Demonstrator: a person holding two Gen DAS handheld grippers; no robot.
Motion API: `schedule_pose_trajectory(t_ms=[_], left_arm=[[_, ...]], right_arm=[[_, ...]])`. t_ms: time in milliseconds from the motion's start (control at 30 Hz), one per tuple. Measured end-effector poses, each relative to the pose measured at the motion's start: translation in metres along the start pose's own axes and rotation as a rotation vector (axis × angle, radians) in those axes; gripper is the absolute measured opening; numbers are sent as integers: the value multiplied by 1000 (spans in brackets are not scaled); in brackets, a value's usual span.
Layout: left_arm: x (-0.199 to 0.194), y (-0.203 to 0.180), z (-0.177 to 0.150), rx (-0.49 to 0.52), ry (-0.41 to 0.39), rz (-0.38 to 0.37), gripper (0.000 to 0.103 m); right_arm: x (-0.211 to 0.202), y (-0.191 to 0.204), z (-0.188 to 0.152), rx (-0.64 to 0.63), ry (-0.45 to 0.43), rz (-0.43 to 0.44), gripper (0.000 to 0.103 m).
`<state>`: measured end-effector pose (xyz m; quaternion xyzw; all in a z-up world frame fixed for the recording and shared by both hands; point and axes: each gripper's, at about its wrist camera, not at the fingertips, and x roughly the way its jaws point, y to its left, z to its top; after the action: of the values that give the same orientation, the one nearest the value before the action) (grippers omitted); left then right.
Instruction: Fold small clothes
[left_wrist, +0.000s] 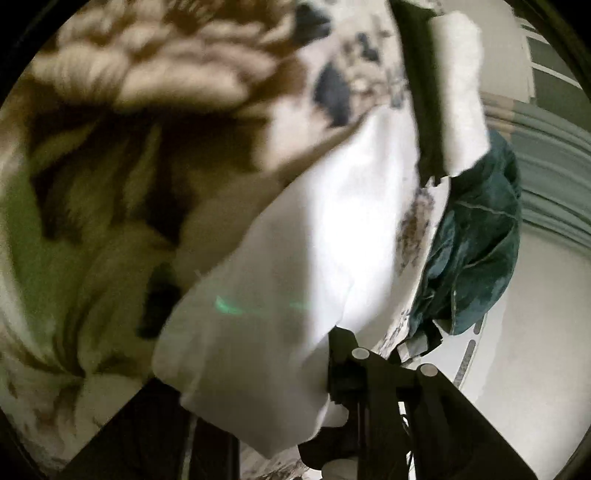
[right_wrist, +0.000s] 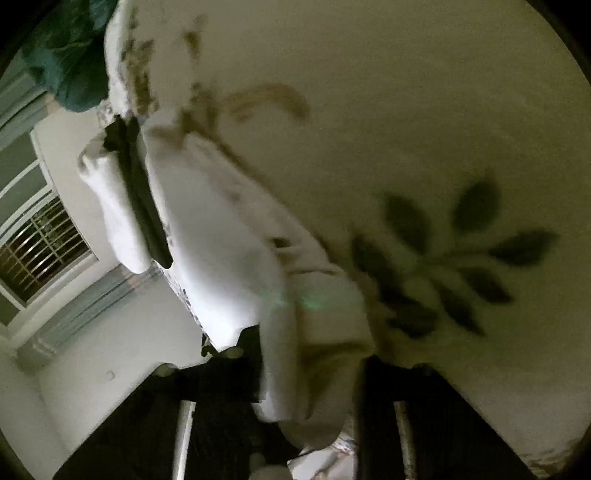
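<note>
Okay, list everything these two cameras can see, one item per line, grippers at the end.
white cloth: one, white, between both grippers, over the bedspread.
rolled white piece: one, white with a dark band, at the bed's edge.
teal garment: one, dark teal, crumpled at the bed's edge.
bedspread: one, cream with brown and dark leaf print, under everything.
window: one, barred, in the wall beyond the bed.
left gripper: one, black, shut on white cloth.
right gripper: one, black, shut on white cloth.
</note>
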<state>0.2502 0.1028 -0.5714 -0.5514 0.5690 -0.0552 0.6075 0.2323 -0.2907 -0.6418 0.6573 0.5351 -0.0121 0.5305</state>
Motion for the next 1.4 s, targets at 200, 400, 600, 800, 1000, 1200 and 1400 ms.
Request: schedule_pose_trajectory(t_ms=[200, 400, 600, 800, 1000, 1200, 1400], left_arm=[[-26, -55, -3, 39, -25, -10, 17], [-41, -151, 29, 91, -36, -76, 17], [-46, -278, 109, 166, -105, -210, 17], [-51, -382, 208, 291, -209, -327, 17], [-8, -344, 289, 349, -238, -228, 17], [54, -224, 308, 186, -151, -137, 18], [44, -215, 291, 224, -122, -123, 21]], right_arm=[[-35, 84, -19, -119, -22, -34, 18], [-60, 218, -5, -236, -70, -18, 17], [-49, 382, 29, -367, -121, 79, 17], [-9, 520, 56, -513, -145, 188, 17], [89, 521, 106, -547, -97, 106, 17], [161, 437, 143, -529, -38, -80, 17], [157, 418, 147, -563, -22, -102, 22]])
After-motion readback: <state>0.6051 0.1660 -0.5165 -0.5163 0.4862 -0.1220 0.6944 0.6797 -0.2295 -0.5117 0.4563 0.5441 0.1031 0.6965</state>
